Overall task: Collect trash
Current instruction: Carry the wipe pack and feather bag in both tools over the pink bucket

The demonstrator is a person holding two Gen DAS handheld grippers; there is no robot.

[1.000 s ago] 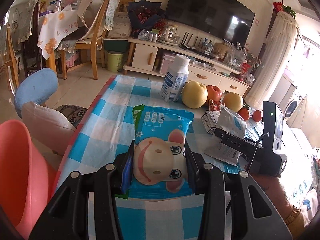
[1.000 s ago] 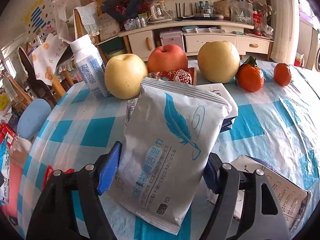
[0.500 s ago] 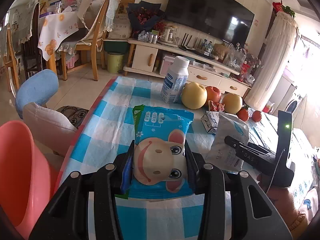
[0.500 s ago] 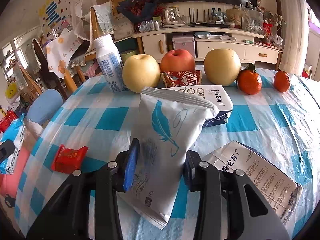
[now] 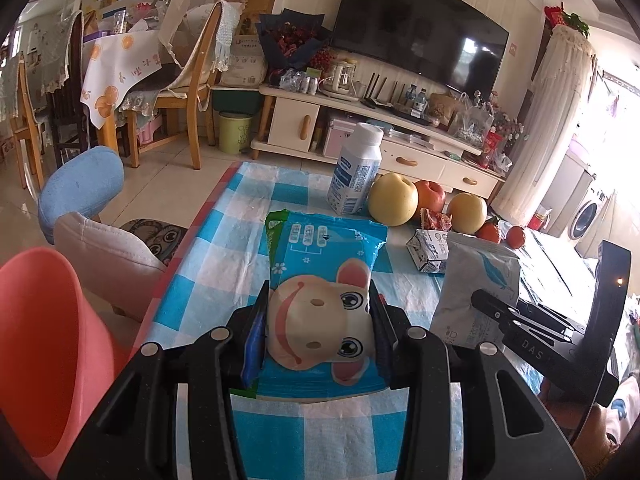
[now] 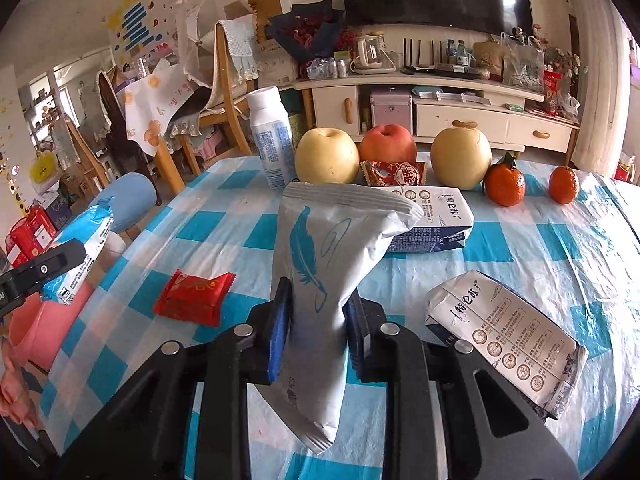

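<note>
Left gripper (image 5: 320, 332): jaws pinched on the blue plastic wet-wipe pack with a cartoon animal-face lid (image 5: 324, 300), held flat above the blue-and-white checked tablecloth (image 5: 240, 240). Grip sits across the rigid lid, so it looks solid.

Right gripper (image 6: 318, 328): jaws squeezed hard on the lower part of the grey-white soft wet-wipe pouch with a blue feather print (image 6: 320, 264). The pouch is crushed narrow at the pads, its top flares wide, and its bottom seal hangs below the jaws.

The pink plastic bin (image 5: 44, 352) sits just off the table edge on the left side, probably the drop target, though its full rim isn't visible.

Trash left on the table: red foil candy wrapper (image 6: 192, 294), flattened white-and-blue milk carton (image 6: 508, 340), second white-and-blue carton (image 6: 432, 216) and a red snack packet (image 6: 394, 174) in front of the fruit.

Risks:
- The soft pouch is slippery film; a quick swing toward the bin could slide it out of the pads.
- Both loads heading for the same bin means the grippers could clash.
- An early release drops the pack on the floor beside the bin.
- The upright white plastic bottle (image 6: 270, 136) could be knocked on later reaches.
</note>
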